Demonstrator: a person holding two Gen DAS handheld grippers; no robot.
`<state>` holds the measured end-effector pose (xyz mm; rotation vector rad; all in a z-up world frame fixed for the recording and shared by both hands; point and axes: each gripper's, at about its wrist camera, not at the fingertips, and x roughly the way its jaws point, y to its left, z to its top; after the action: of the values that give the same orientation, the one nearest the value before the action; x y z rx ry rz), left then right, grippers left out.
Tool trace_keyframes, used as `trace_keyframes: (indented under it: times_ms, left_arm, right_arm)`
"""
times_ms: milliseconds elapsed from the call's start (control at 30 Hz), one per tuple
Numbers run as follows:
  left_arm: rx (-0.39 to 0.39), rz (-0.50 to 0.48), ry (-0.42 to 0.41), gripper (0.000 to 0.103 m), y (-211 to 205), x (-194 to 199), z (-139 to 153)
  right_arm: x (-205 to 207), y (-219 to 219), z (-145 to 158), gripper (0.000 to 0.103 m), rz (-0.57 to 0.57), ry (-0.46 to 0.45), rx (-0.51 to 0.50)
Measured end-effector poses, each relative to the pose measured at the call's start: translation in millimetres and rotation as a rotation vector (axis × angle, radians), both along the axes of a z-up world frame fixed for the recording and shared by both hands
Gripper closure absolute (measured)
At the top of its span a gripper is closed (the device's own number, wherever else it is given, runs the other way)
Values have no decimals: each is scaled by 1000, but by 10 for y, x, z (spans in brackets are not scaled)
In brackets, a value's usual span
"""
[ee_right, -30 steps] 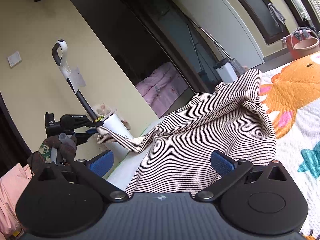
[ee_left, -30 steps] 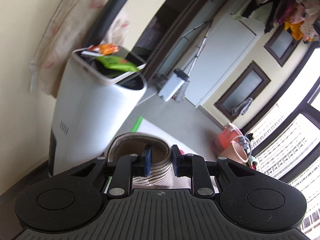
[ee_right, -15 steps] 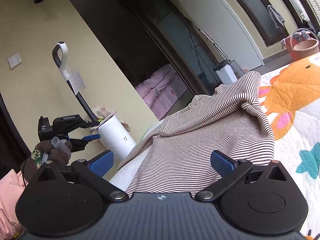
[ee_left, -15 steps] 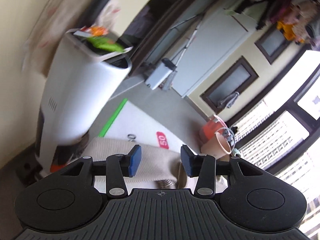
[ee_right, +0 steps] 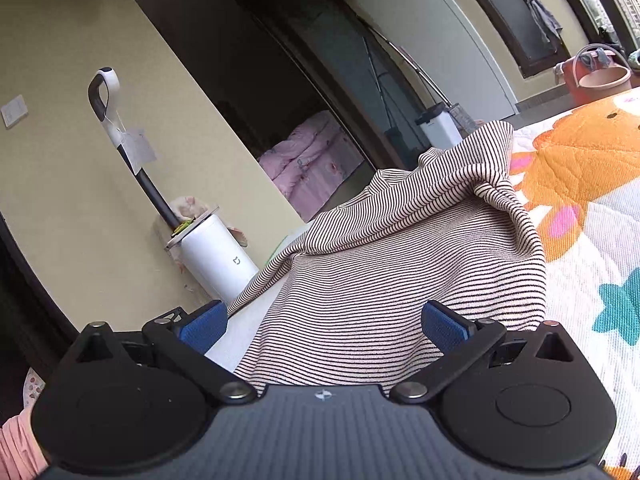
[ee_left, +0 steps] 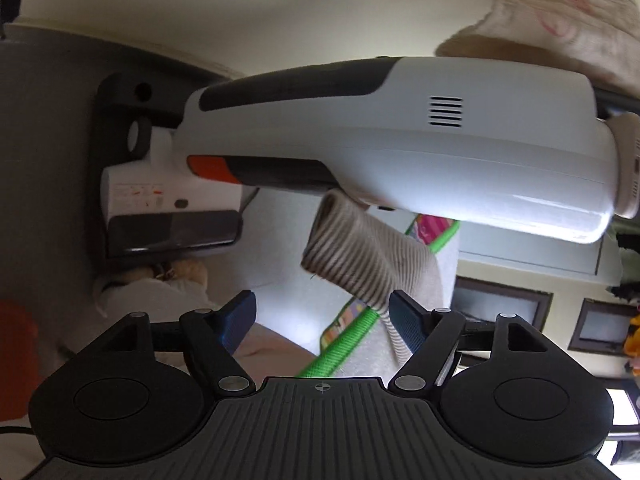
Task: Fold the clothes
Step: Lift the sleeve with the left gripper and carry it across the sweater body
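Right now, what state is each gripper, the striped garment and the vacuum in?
left gripper: jaws opening, nothing pinched; sleeve end lies ahead, free.
right gripper: open, pads clear of the cloth.
striped garment: rumpled in a heap on the play mat, unfolded.
vacuum: upright by the wall.

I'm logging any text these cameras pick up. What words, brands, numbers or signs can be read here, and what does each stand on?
A small logo mark, not letters I can spell out: on the white vacuum dock, right wrist view.
Red markings on a white sticker, on the vacuum base, left wrist view: too blurred to read.
Coloured print along the green-edged play mat: too blurred to read.
No legible word or number anywhere.
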<state>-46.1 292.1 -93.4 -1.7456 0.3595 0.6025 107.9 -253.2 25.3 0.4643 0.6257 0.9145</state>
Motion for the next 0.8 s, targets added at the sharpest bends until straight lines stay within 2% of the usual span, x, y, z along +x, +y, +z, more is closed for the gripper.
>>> trace_keyframes:
  times_ms: [133, 267, 367, 400, 433, 500, 533, 633, 800]
  left_arm:
    - [-33, 17, -19, 24, 46, 25, -154]
    - [44, 27, -62, 18, 174, 172, -83]
    - [100, 30, -74, 20, 230, 279, -9]
    - [123, 25, -83, 25, 227, 302, 28]
    - [146, 20, -92, 40, 224, 325, 64]
    - [239, -13, -90, 63, 190, 347, 201]
    - [289, -32, -80, 69, 169, 355, 279]
    - [386, -58, -49, 80, 133, 329, 492]
    - [530, -112, -29, 86, 113, 346, 896]
  right_arm:
    - [15, 14, -26, 0, 2, 13, -8]
    - [18, 31, -35, 0, 4, 15, -18]
    - [20, 27, -36, 0, 2, 16, -17]
    - [21, 25, -36, 0, 1, 17, -16]
    - [20, 23, -35, 0, 0, 17, -15]
    - [17, 25, -32, 0, 0, 14, -15]
    - [15, 24, -30, 0, 1, 12, -14]
    - [5, 21, -20, 0, 3, 5, -11]
    - [-5, 6, -2, 0, 3, -5, 2]
